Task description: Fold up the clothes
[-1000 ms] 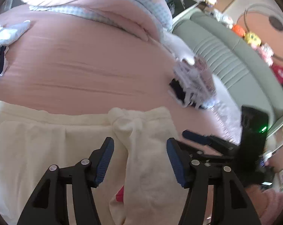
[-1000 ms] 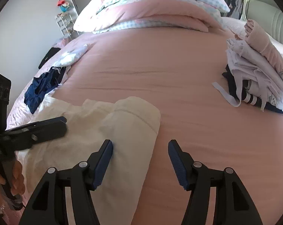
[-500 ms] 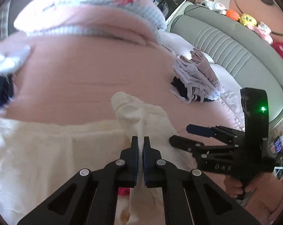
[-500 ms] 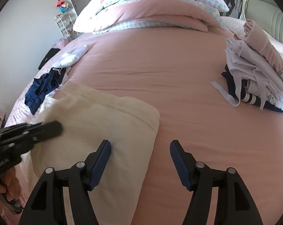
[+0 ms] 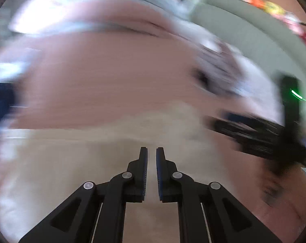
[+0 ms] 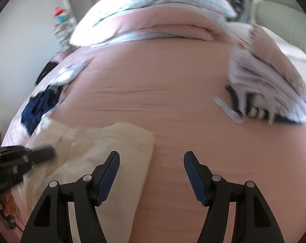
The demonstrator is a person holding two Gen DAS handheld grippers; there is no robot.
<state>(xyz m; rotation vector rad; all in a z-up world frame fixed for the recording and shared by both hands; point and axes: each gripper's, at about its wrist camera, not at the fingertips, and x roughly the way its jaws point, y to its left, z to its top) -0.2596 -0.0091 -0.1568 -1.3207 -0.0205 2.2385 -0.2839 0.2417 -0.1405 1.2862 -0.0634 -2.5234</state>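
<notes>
Left gripper (image 5: 151,174) pinching together on cream garment (image 6: 116,154), right gripper (image 6: 151,177) hanging with jaws apart over pink bedsheet (image 6: 163,89), folded pile (image 6: 264,93) lying beyond

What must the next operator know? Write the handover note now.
Left gripper: shut, low over the cream cotton garment; blur hides whether it pinches cloth.
Right gripper: open, empty, above the garment's right edge.
Done: garment looks partly folded on the pink bed sheet; pile of folded clothes at right.
Left: finish this fold, then probably the crumpled navy garment at left.
</notes>
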